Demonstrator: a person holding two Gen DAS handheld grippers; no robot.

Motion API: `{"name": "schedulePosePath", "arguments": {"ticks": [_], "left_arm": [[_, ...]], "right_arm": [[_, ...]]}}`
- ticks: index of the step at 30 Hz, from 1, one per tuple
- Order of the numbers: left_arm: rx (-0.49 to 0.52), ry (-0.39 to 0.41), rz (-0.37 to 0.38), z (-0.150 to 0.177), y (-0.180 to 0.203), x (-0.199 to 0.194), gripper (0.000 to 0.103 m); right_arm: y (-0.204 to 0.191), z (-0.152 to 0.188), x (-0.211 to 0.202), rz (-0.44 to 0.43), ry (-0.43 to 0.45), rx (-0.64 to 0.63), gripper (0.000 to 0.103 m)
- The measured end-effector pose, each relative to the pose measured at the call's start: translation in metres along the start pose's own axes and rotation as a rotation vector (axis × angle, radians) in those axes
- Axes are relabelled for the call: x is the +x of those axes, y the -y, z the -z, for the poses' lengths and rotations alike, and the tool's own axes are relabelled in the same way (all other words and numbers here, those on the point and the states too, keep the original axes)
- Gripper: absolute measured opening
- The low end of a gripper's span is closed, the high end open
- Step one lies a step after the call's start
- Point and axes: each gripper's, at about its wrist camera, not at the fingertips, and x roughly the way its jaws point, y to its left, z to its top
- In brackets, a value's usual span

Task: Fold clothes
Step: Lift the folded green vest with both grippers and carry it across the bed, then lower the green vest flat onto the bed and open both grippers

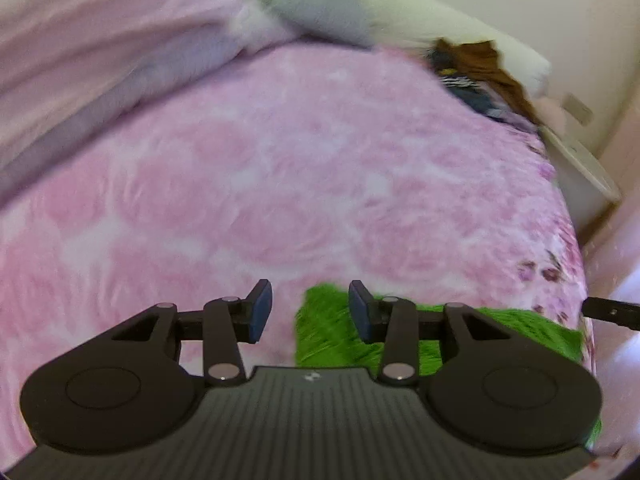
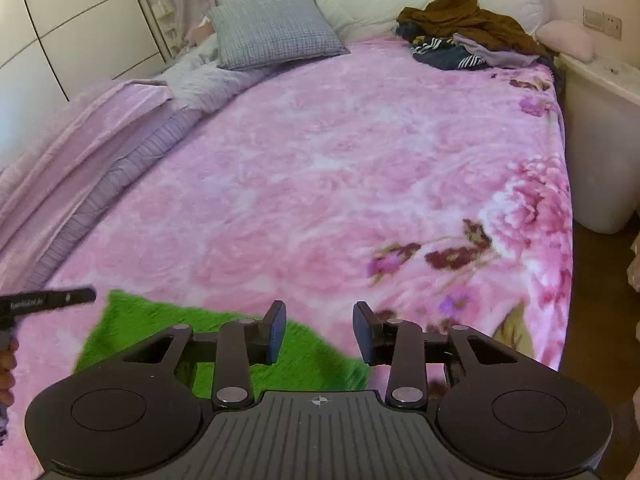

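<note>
A bright green fuzzy garment [image 2: 160, 328] lies flat on the pink flowered blanket [image 2: 320, 160] at the bed's near edge. My right gripper [image 2: 320, 330] hovers over its right end, jaws apart, nothing between the pads. In the left wrist view the same green garment [image 1: 336, 340] shows under and right of my left gripper [image 1: 310, 312], which is also open and holds nothing. The left gripper's tip [image 2: 48, 298] pokes in at the left of the right wrist view, with part of a hand [image 2: 8, 356] below it. The left wrist view is blurred.
A pile of brown, striped and dark clothes [image 2: 472, 36] sits at the bed's far right corner. A grey checked pillow [image 2: 276, 28] leans on the headboard. Folded pink and grey bedding [image 2: 120, 140] runs along the left. A white nightstand [image 2: 600, 140] stands right of the bed.
</note>
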Motion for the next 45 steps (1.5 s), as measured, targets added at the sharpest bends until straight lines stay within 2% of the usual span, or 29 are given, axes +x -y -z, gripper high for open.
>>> {"name": "schedulePosePath", "arguments": {"ticks": [2, 4, 7, 9, 12, 15, 16, 18, 22, 24, 27, 30, 32, 34, 36, 39, 45], "left_arm": [[0.107, -0.011, 0.032, -0.003, 0.021, 0.004, 0.035], [0.230, -0.047, 0.023, -0.001, 0.041, 0.020, 0.036], [0.274, -0.123, -0.036, 0.012, 0.044, 0.061, 0.038], [0.245, -0.091, -0.043, 0.020, 0.036, 0.072, 0.040], [0.221, -0.096, -0.053, 0.015, 0.035, 0.066, 0.040], [0.189, -0.080, -0.087, 0.012, 0.035, 0.043, 0.037], [0.168, -0.075, -0.101, 0.013, 0.033, 0.029, 0.032], [0.130, -0.069, -0.111, 0.019, 0.032, 0.002, 0.032], [0.067, -0.115, -0.086, 0.041, 0.040, -0.044, 0.032], [0.035, -0.136, -0.088, 0.051, 0.046, -0.055, 0.033], [-0.008, -0.170, -0.101, 0.069, 0.051, -0.055, 0.033], [0.020, -0.204, -0.142, 0.084, 0.056, -0.039, 0.037], [0.012, -0.207, -0.152, 0.084, 0.055, -0.035, 0.038], [0.007, -0.228, -0.164, 0.079, 0.058, -0.039, 0.037], [0.037, -0.240, -0.192, 0.075, 0.066, -0.049, 0.035], [0.055, -0.270, -0.212, 0.075, 0.079, -0.069, 0.040], [0.029, -0.322, -0.193, 0.090, 0.098, -0.103, 0.052]], "right_arm": [[-0.007, 0.008, 0.001, -0.027, -0.003, 0.021, 0.034], [-0.015, 0.013, 0.015, -0.020, -0.023, 0.024, 0.034], [-0.022, 0.021, 0.048, 0.047, -0.017, 0.016, 0.034], [-0.018, 0.026, 0.074, 0.057, -0.026, 0.014, 0.034], [-0.017, 0.013, 0.082, 0.056, -0.053, 0.002, 0.035], [-0.016, 0.004, 0.054, 0.060, -0.016, -0.020, 0.035], [-0.018, 0.003, 0.040, 0.068, 0.000, -0.040, 0.035], [-0.022, 0.005, 0.012, 0.063, 0.010, -0.069, 0.035], [-0.031, 0.025, -0.032, 0.023, -0.023, -0.093, 0.035], [-0.038, 0.038, -0.038, 0.020, -0.042, -0.088, 0.035], [-0.049, 0.057, -0.030, 0.055, -0.105, -0.087, 0.035], [-0.051, 0.077, -0.005, 0.088, -0.169, -0.121, 0.035], [-0.052, 0.080, 0.003, 0.100, -0.161, -0.150, 0.039], [-0.054, 0.073, 0.000, 0.125, -0.178, -0.150, 0.048], [-0.053, 0.065, -0.013, 0.137, -0.178, -0.113, 0.052], [-0.055, 0.063, -0.043, 0.112, -0.151, -0.055, 0.063], [-0.074, 0.080, -0.080, 0.097, -0.202, -0.054, 0.067]]}}
